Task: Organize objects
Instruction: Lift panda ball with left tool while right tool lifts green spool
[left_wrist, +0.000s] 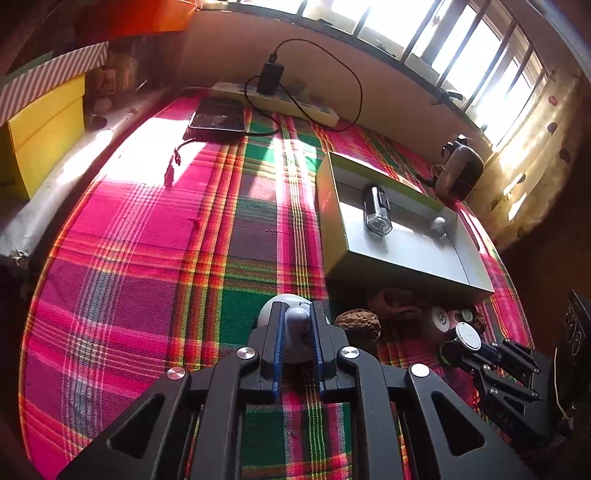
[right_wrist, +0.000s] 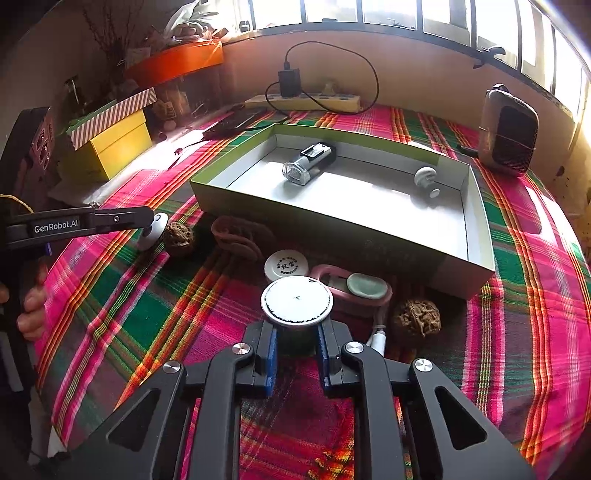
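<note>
An open grey box with a green rim (left_wrist: 402, 254) (right_wrist: 332, 218) lies on the plaid cloth. In it are a clear and black device (left_wrist: 377, 210) (right_wrist: 308, 162) and a small white mushroom-shaped piece (left_wrist: 439, 223) (right_wrist: 424, 176). My left gripper (left_wrist: 297, 325) (right_wrist: 149, 221) is shut on a white mushroom-shaped piece (left_wrist: 295, 325) (right_wrist: 151, 232) at the cloth, left of the box. My right gripper (right_wrist: 295, 332) (left_wrist: 456, 350) is shut on a dark jar with a white round lid (right_wrist: 295, 301) (left_wrist: 467, 336), in front of the box.
Two walnuts (right_wrist: 179, 236) (right_wrist: 415, 317), a brown carved piece (right_wrist: 240, 236), a small white tin (right_wrist: 286, 264) and a pink holder with a green stone (right_wrist: 354, 288) lie before the box. A power strip (right_wrist: 306, 99), tablet (left_wrist: 218, 118), speaker (right_wrist: 509, 133) and yellow box (right_wrist: 114, 144) stand around.
</note>
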